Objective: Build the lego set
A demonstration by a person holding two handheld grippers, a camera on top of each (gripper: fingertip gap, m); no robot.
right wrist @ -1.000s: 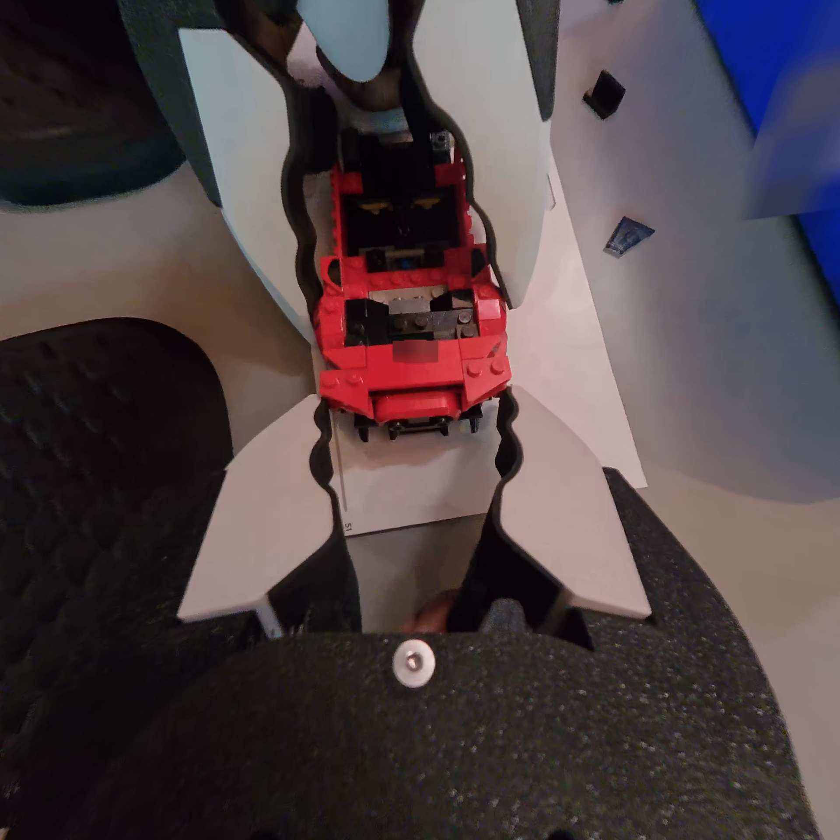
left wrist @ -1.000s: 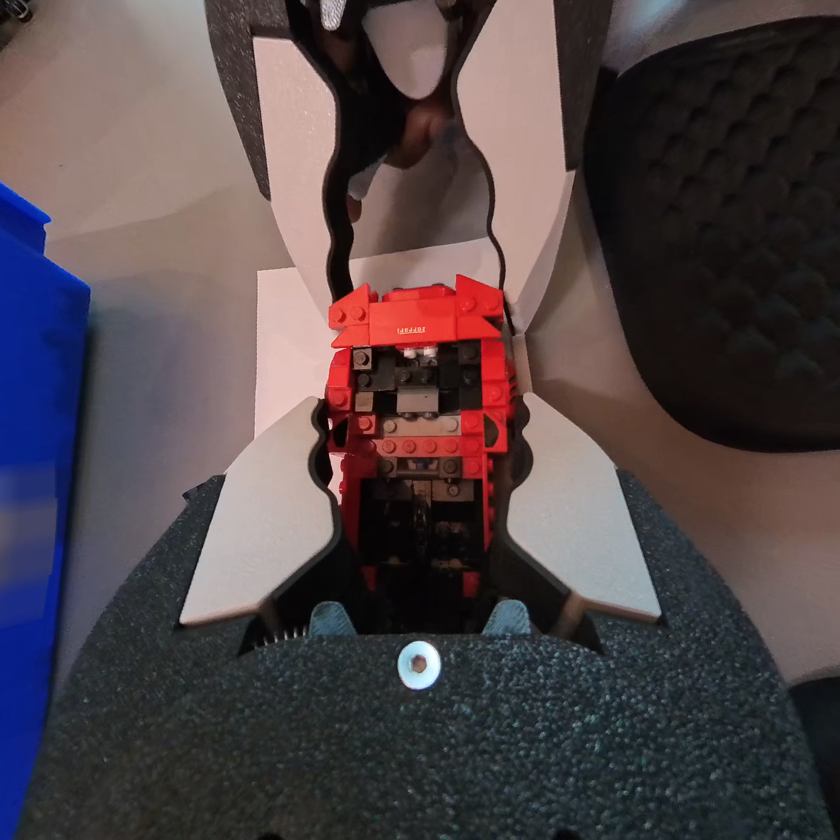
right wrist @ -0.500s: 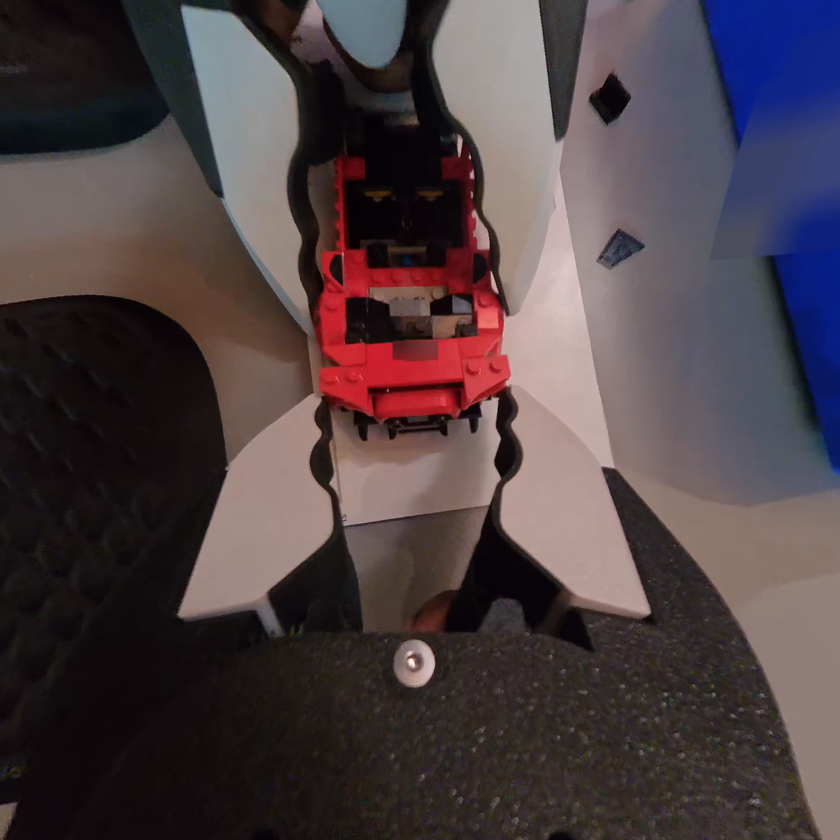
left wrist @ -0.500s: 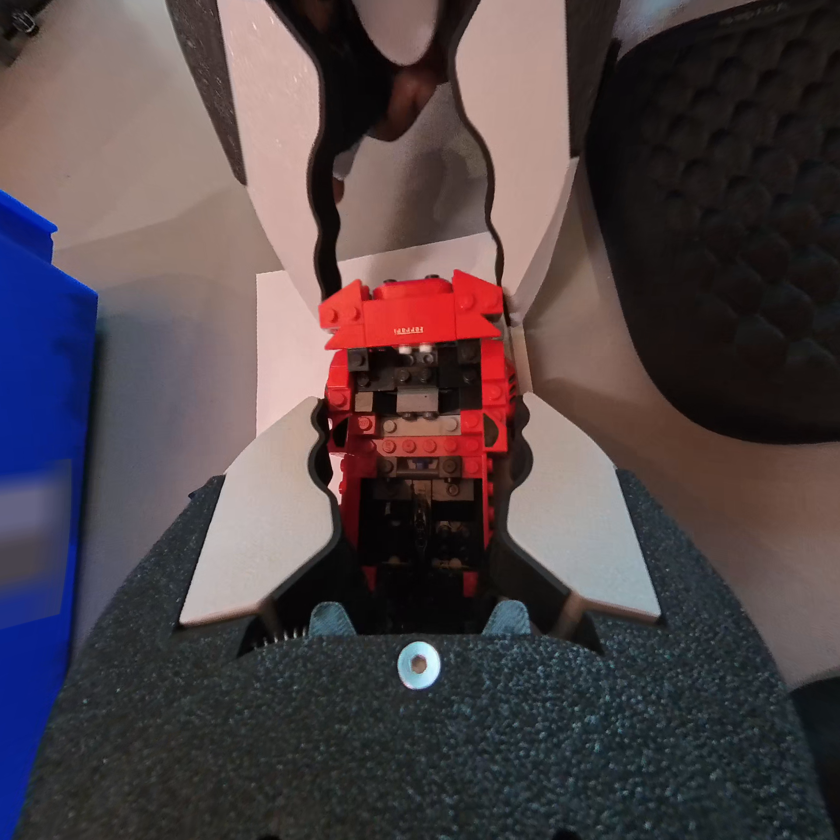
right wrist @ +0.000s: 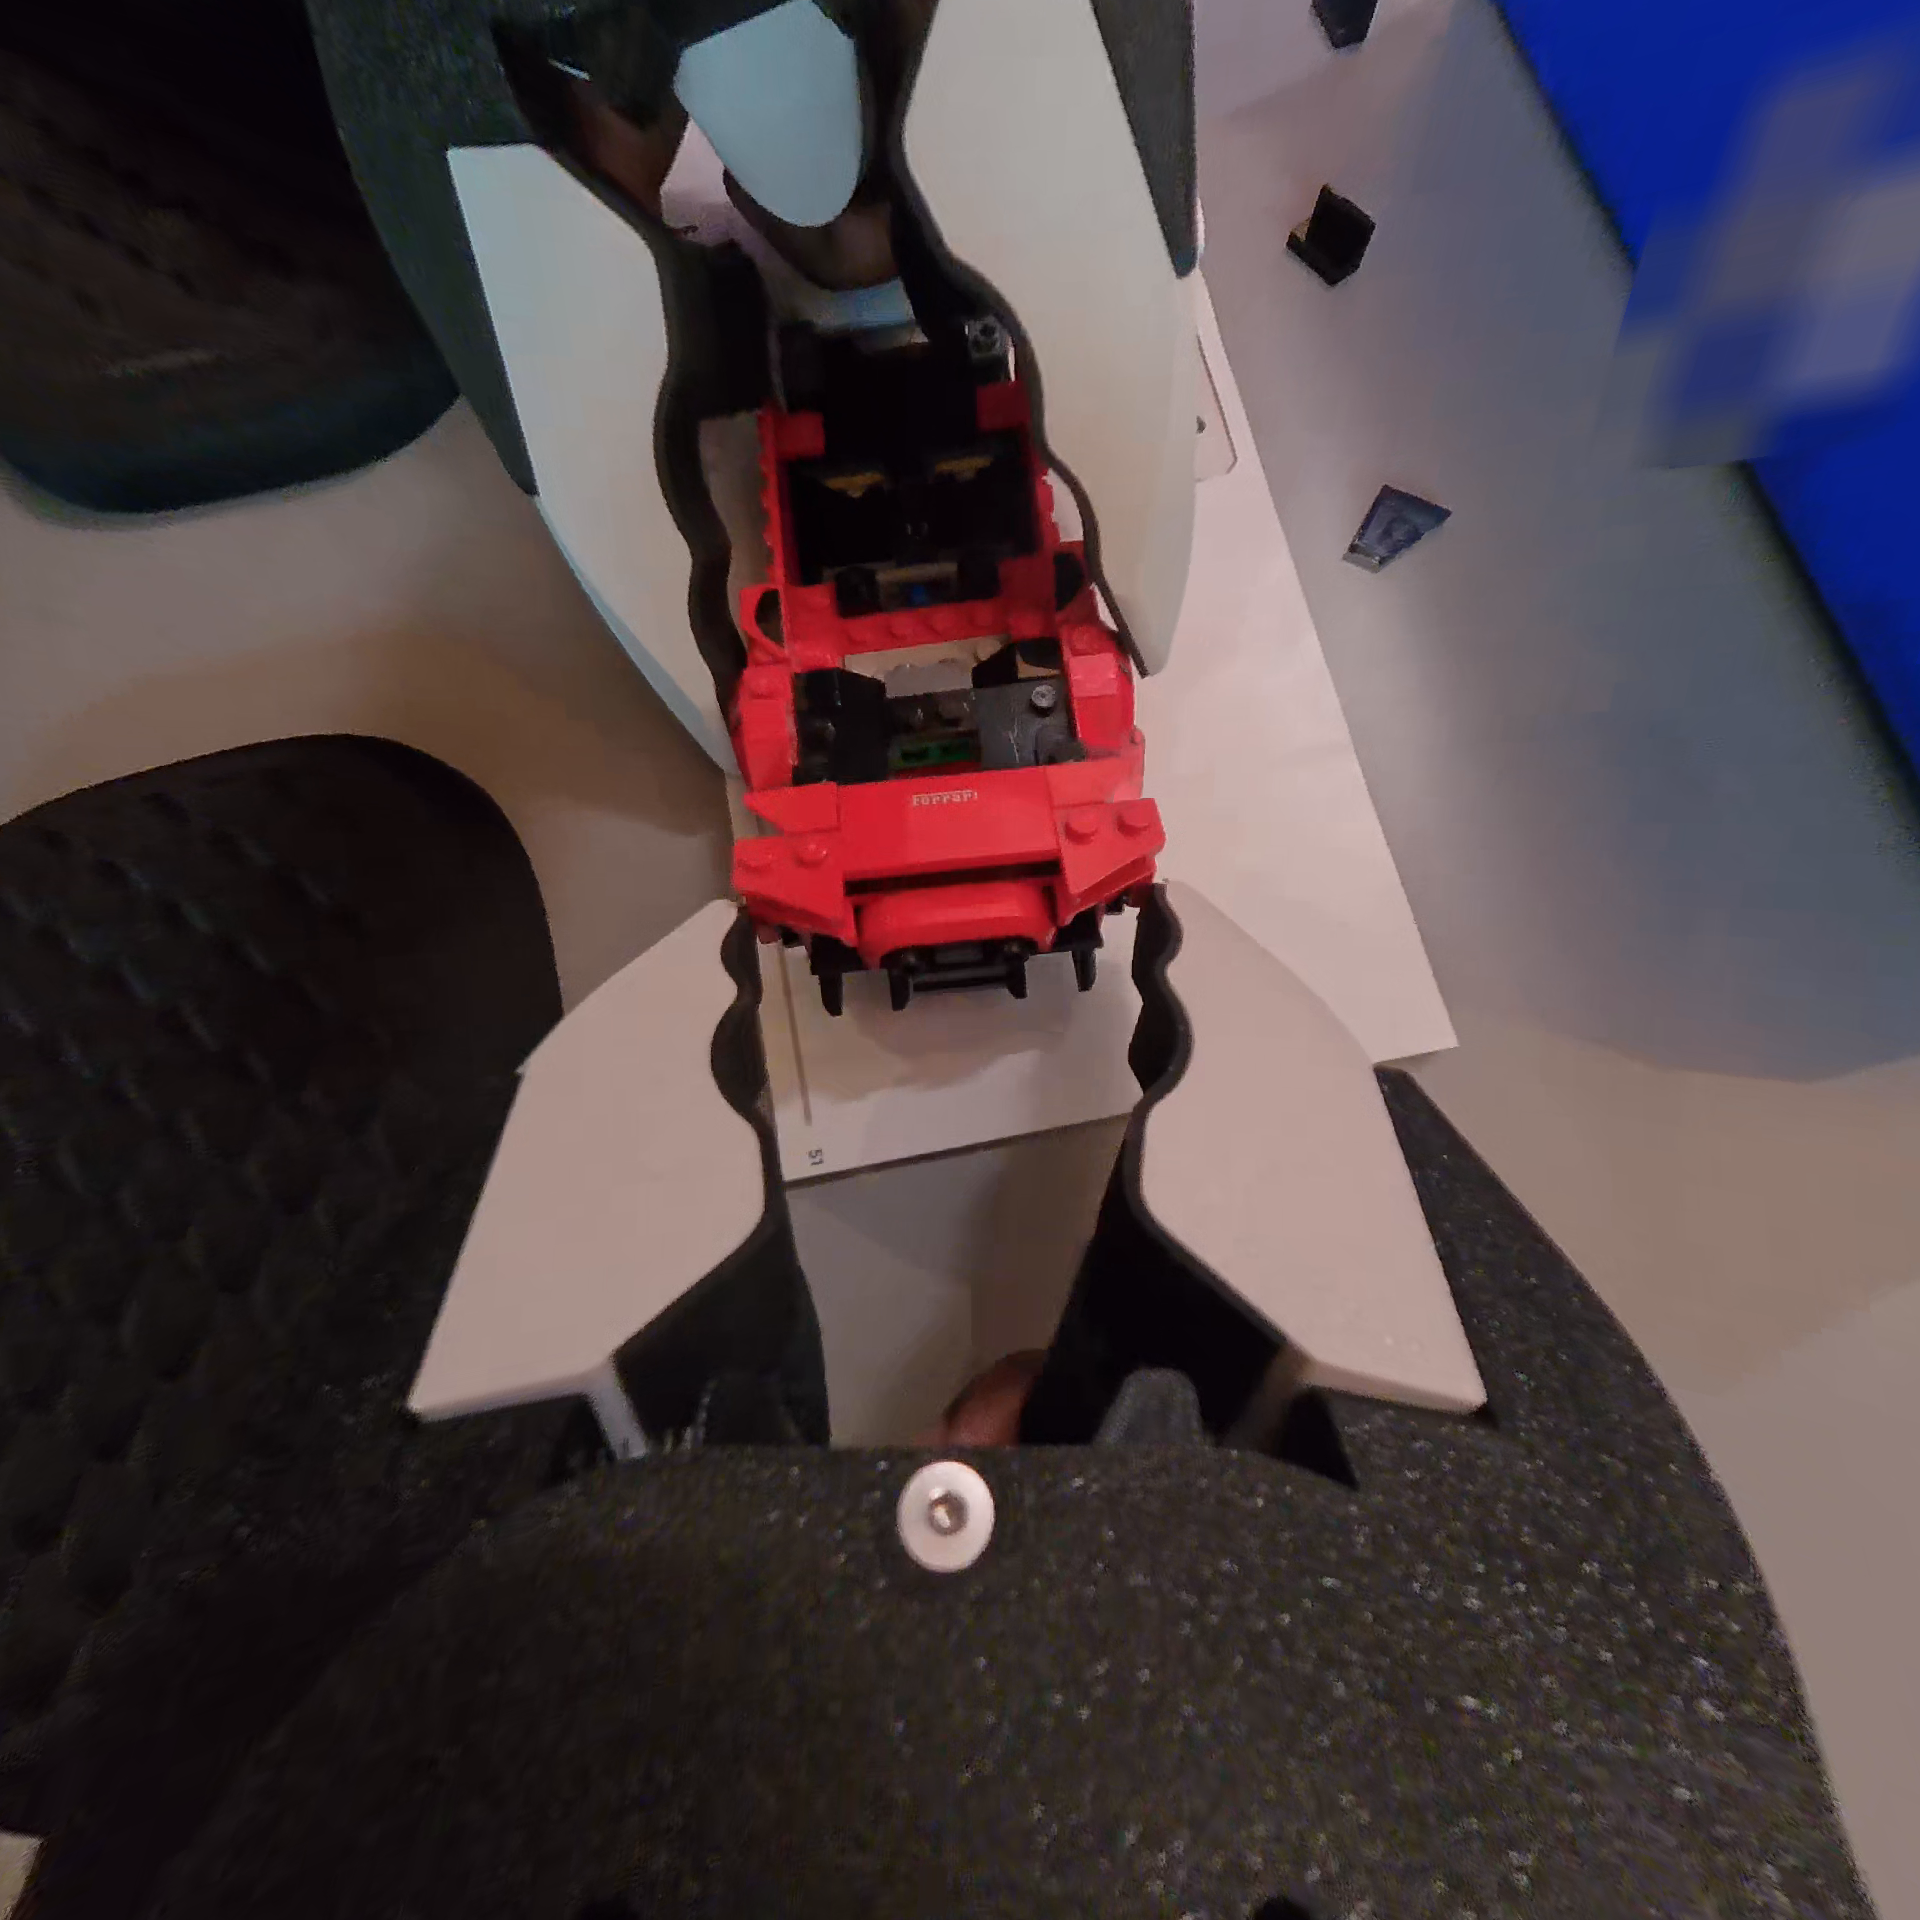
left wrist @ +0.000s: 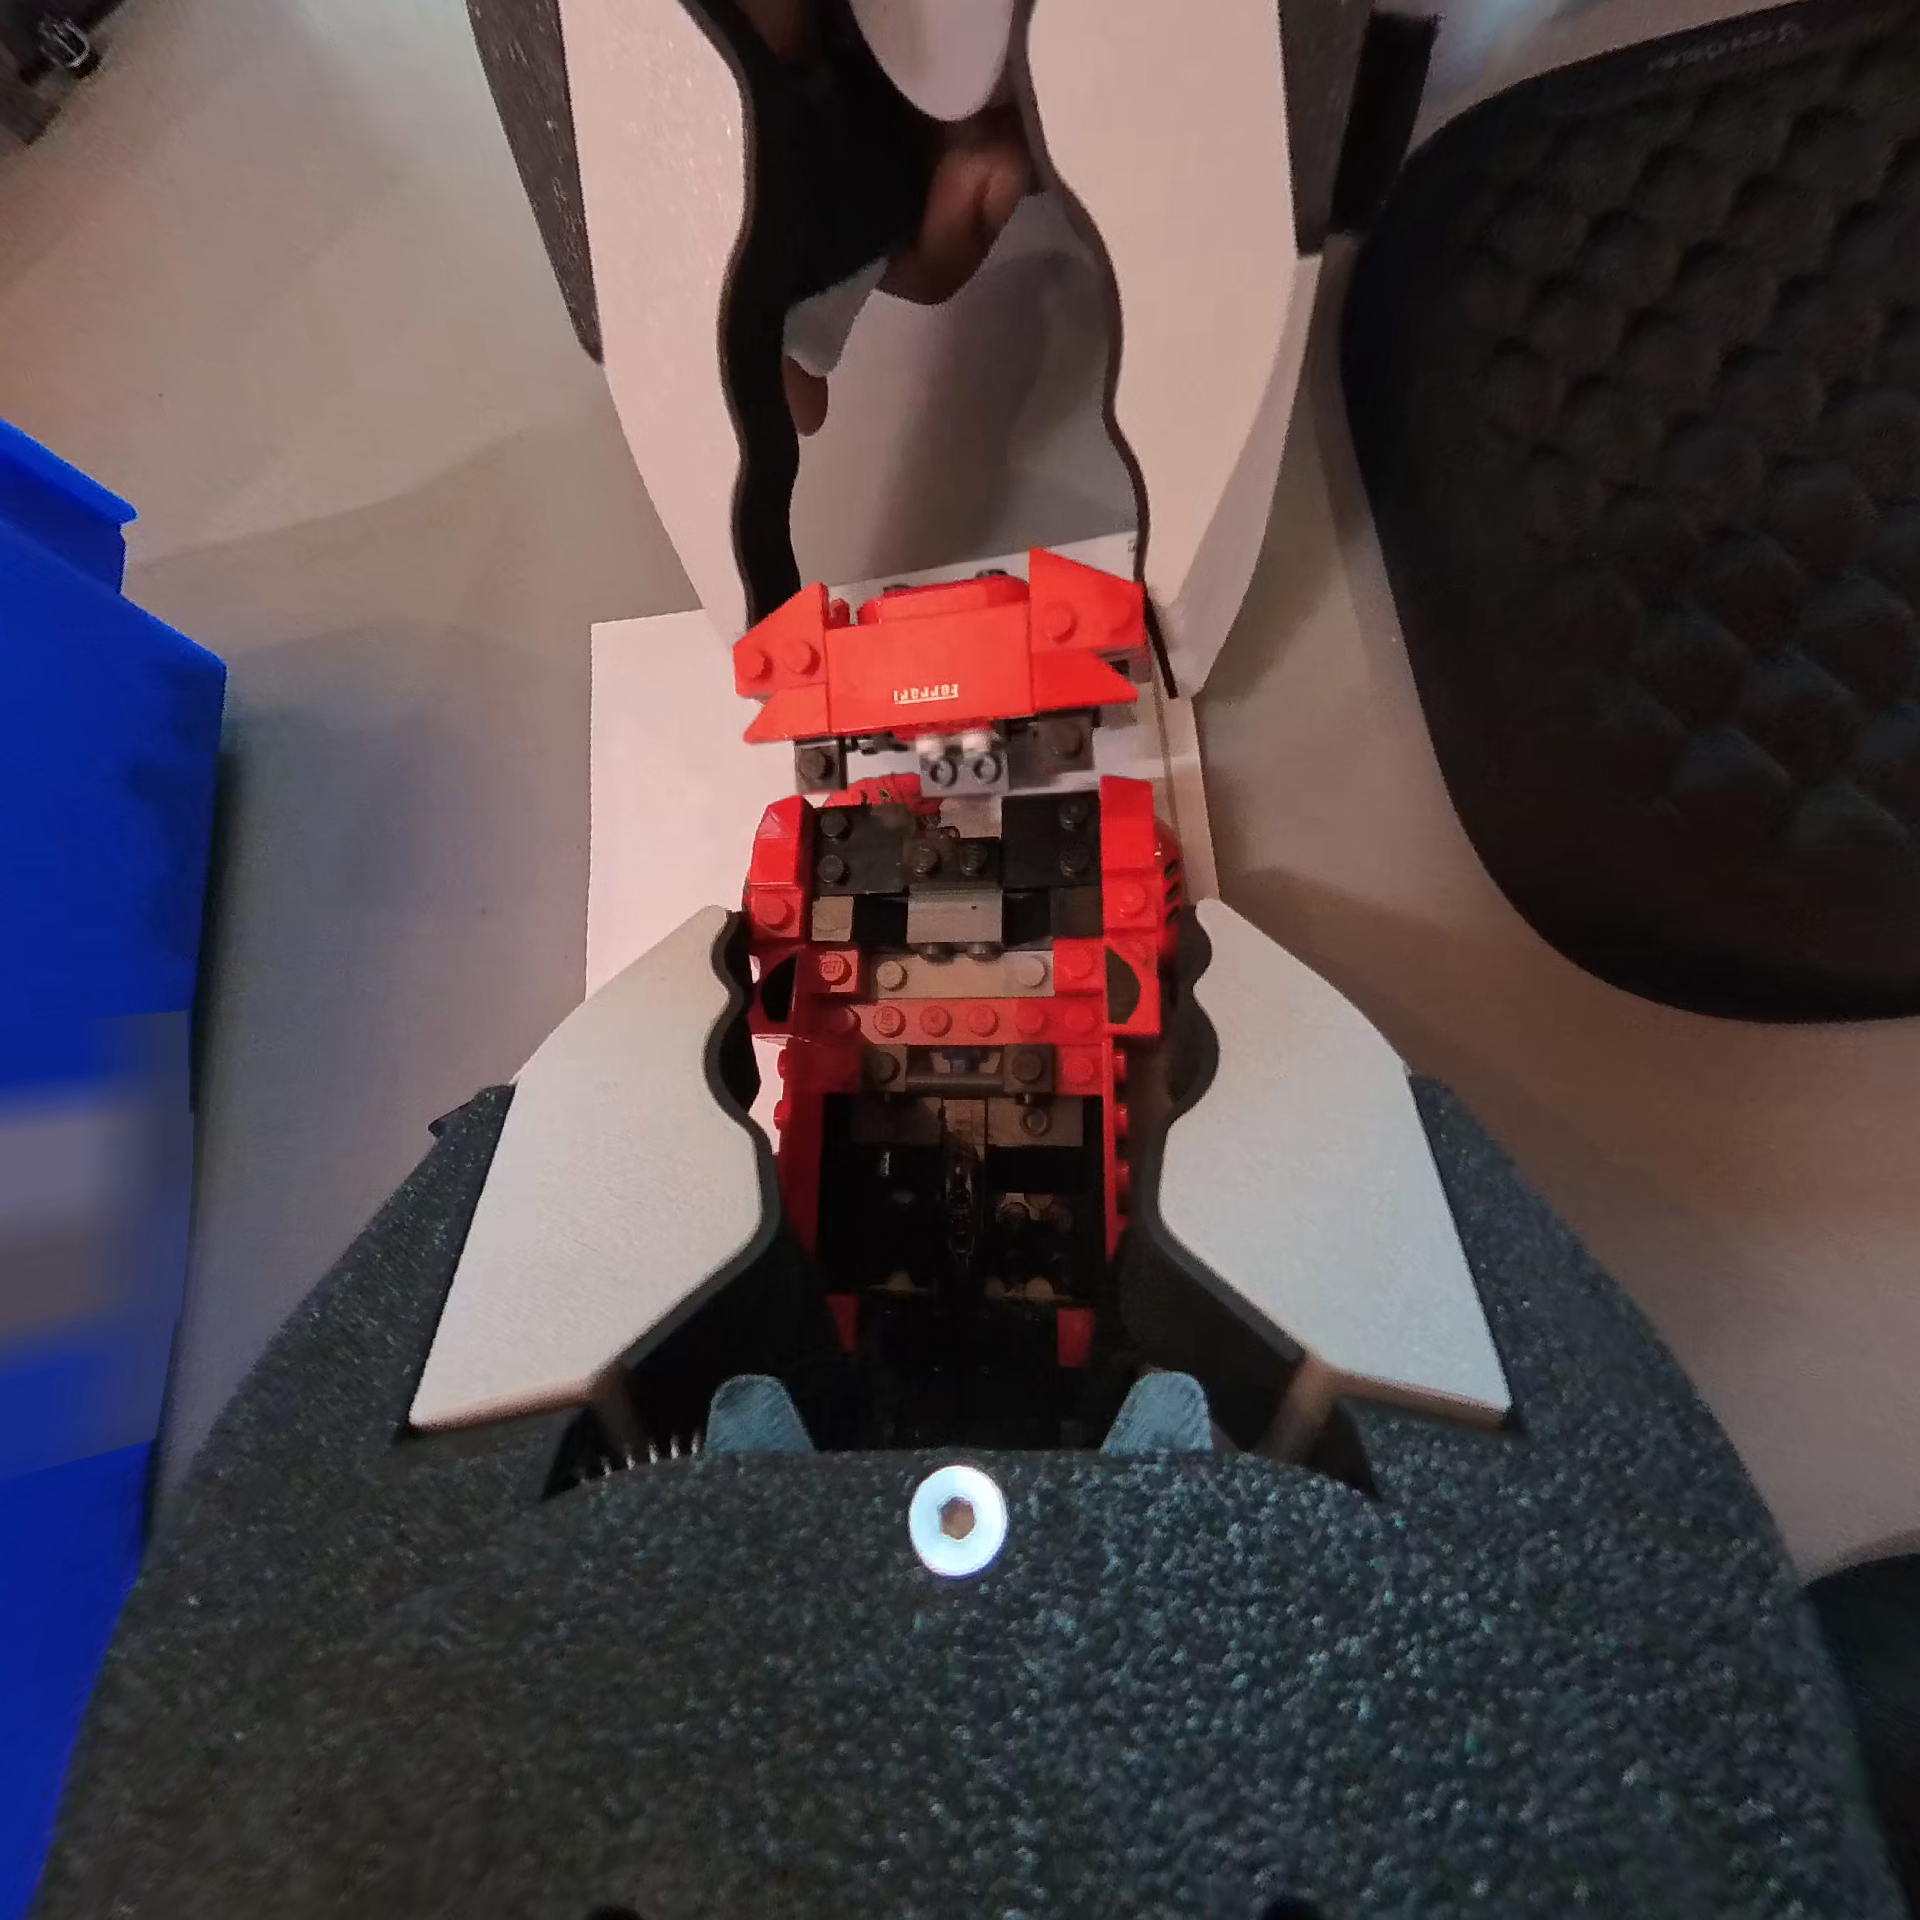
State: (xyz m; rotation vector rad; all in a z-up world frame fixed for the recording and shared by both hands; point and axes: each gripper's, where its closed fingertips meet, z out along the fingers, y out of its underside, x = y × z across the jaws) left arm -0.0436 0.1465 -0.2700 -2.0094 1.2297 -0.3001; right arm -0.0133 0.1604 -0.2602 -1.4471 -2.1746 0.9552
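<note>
A red and black lego car (left wrist: 935,997) sits over a white sheet of paper. My left gripper (left wrist: 961,935) is shut on the car's body, its fingers pressing both sides. My right gripper (right wrist: 940,914) faces it and is shut on the car's red end section (right wrist: 935,842), fingertips at its two corners. In the left wrist view that end section (left wrist: 935,665) stands off from the body, with a gap that shows grey and black studs. The right gripper (left wrist: 945,603) also shows there, and the left gripper (right wrist: 925,707) shows in the right wrist view around the car body (right wrist: 904,623).
The white paper sheet (right wrist: 1299,935) lies on a pale table. A blue bin (left wrist: 94,935) stands on one side and a black quilted pad (left wrist: 1662,520) on the other. A small black piece (right wrist: 1330,234) and a dark blue piece (right wrist: 1392,530) lie loose near the bin. The tips of one gripper are about 5 cm away from the tips of the other.
The red end section, flush with the car body before, now stands away from it with a gap. The right gripper has drawn back with it; the left still holds the body.
</note>
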